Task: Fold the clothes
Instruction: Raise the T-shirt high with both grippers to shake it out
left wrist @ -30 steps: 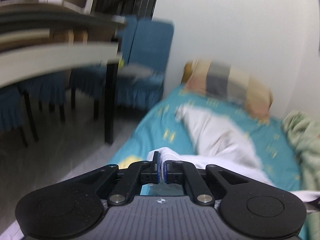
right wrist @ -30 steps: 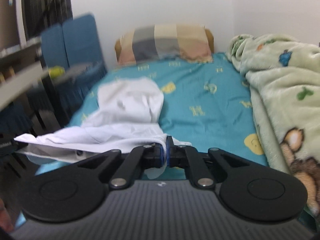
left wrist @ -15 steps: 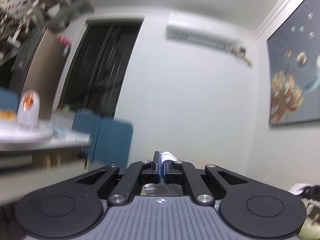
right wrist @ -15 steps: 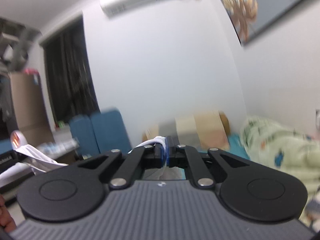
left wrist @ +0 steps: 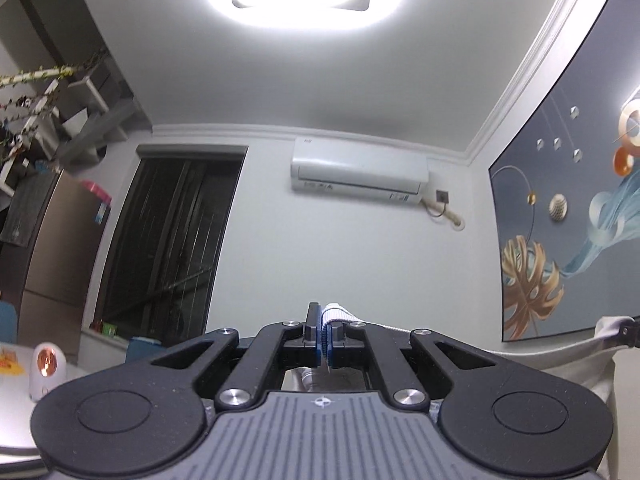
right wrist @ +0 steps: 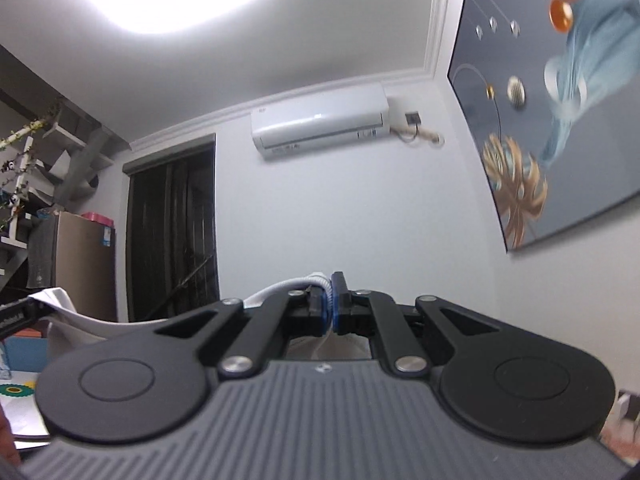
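Two claws are raised high, both tilted up toward the ceiling light and the wall with the air conditioner (left wrist: pixel 358 170), so neither view shows the bed.

On the left, the left claw (left wrist: pixel 325 340) is pressed together on a ribbed white edge of the white garment (left wrist: pixel 568 354); a bit of that edge pokes up just above the pads, and cloth shows below them through the frame. From there the fabric stretches away to the right as a taut band, ending at a dark tip at the right edge of the left wrist view, which is probably the other claw.

On the right, the right claw (right wrist: pixel 330 306) is likewise pinching a ribbed white edge of the same garment, with cloth hanging beneath the pads. In the right wrist view the fabric runs off to the left, where a dark tip grips its far corner.

Judging from this, the step in hand is lifting the garment by one edge, held between both claws, to let it hang and straighten. The next move likely calls for bringing both claws down together, keeping the edge taut and level, so the cloth lays flat on the bed before any fold is made; letting either pinch slip would drop a corner.
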